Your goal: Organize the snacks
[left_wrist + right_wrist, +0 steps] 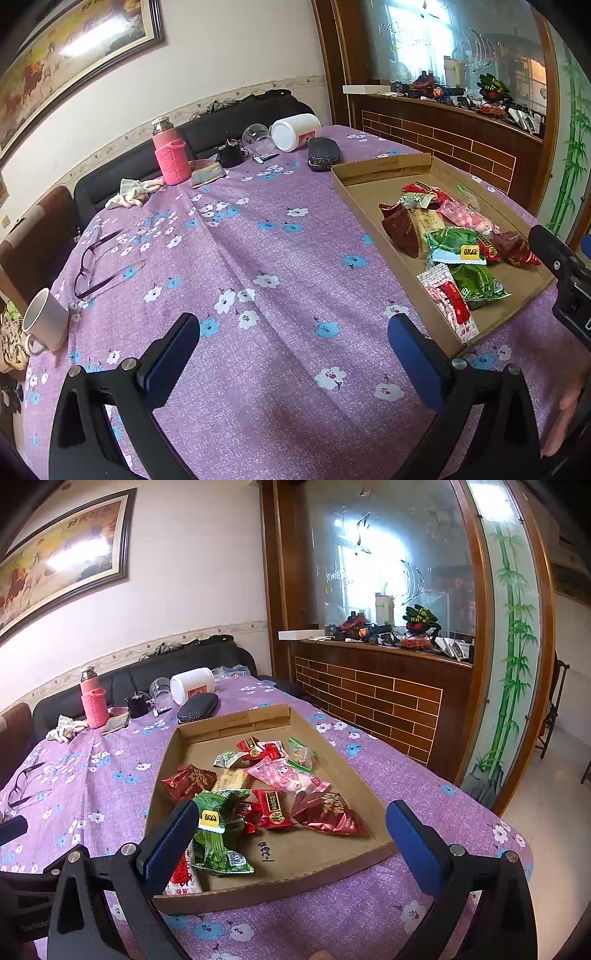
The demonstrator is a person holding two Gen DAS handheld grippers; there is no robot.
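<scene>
Right wrist view: the purple flowered surface (369,775) fills the lower frame, with the cardboard tray (332,875) at centre holding the snacks (269,786) in a loose heap. The right gripper (293,830) hangs over its near edge, fingers wide and holding nothing. In the left wrist view the left gripper (293,345) is likewise spread and bare over cloth, the tray at right.

Eyeglasses (96,263), white mug (45,320), pink flask (169,152)
</scene>
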